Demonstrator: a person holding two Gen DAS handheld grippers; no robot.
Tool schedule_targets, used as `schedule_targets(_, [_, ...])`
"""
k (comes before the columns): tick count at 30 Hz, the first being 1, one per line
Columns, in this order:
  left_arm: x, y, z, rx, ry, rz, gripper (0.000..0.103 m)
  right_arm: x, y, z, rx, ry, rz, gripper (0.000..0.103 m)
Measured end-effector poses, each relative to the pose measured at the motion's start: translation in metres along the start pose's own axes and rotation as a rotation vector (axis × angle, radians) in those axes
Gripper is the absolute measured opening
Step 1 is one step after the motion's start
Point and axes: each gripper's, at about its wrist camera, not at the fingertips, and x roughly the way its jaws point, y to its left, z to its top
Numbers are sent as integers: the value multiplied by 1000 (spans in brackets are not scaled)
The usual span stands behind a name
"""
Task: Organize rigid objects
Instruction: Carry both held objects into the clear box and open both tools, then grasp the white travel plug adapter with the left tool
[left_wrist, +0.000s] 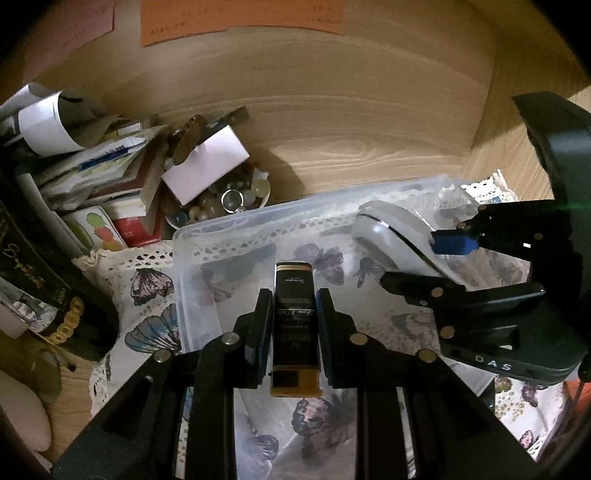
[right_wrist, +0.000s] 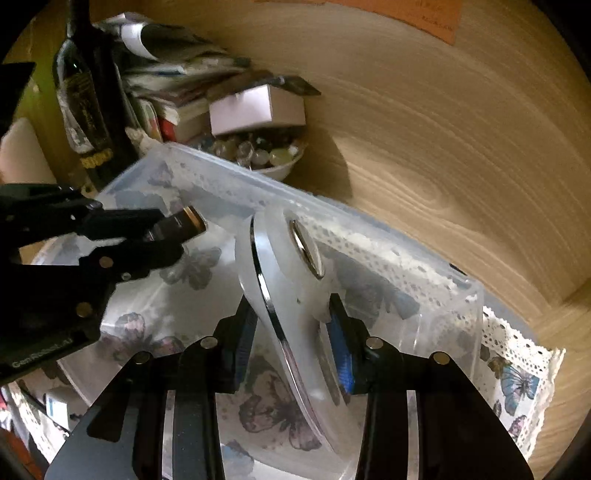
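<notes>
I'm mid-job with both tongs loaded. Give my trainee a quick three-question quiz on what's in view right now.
1. True or false: the left tongs are shut on a black and gold lighter.
2. What do the right tongs hold? A) a bottle B) a white mouse C) a book
3. Fill in: both held items hang over the clear plastic ____.

Key:
1. True.
2. B.
3. Bin; it sits on the butterfly cloth, with a bowl of beads behind it.
</notes>
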Motion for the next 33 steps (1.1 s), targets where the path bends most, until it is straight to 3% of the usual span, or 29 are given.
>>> schedule_targets(4, [-5,-1,-1,-2,-10,-2,23,3,1,-1,8,20,-7,35])
schedule_targets(9, [-20,0,1,-9,-33,-1,27,-11,2,0,28,-19,-35,37])
schedule_targets(13, [-43,0,0,-6,-90,8,42,-35,0,-2,54,-81,-55,58])
schedule_targets(17, [-71,-2,-1,-7,-161,17,63,-63,-2,-4,99,-146,-66,68])
schedule_targets(21, [-104,-5,-5,1,-247,38,78,-91,-5,-12,147,-208,-78,71])
schedule_targets(24, [-129,-9,-12,14,-303,55,93,-117,-3,-23,170,-260,-98,81])
schedule_targets(28, [-150,-11,-26,21,-348,67,100,-142,5,-37,178,-311,-137,83])
schedule_targets(33, [-156,-7,-46,12,-326,61,101,-153,17,-59,181,-328,-161,83])
